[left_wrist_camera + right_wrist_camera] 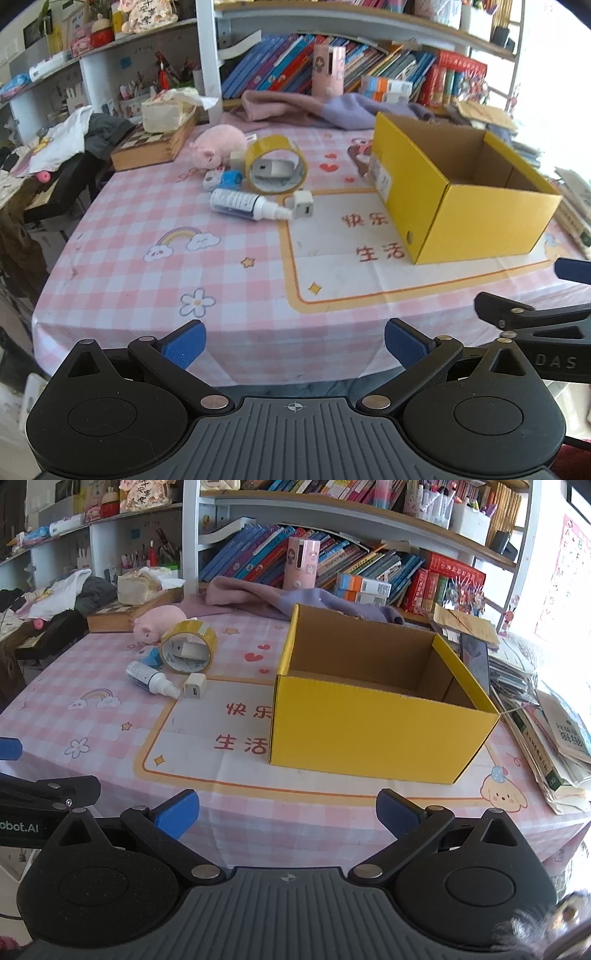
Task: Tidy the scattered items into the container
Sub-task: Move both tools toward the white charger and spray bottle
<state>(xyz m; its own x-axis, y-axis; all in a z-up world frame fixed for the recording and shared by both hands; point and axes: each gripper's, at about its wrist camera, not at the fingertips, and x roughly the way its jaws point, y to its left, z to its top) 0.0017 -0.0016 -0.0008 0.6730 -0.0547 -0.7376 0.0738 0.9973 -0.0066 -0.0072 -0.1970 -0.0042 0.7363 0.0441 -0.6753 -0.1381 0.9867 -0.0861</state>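
An open yellow cardboard box (465, 210) (373, 731) stands on the pink checked tablecloth, nothing visible inside it. To its left lie a roll of yellow tape (277, 164) (189, 650) with a grey item inside it, a white spray bottle (247, 205) (153, 679), a white charger cube (303, 204) (194, 687), a blue-white small item (223, 180) (149, 659) and a pink plush pig (218, 144) (157, 622). My left gripper (293, 341) is open and empty at the table's near edge. My right gripper (288, 812) is open and empty in front of the box.
A wooden chess box (155, 146) with a tissue pack stands at back left. Purple and pink cloth (295, 105) lies before the bookshelf. Stacked books and papers (546, 723) lie right of the box. The other gripper shows at the view edges (535, 317) (48, 794).
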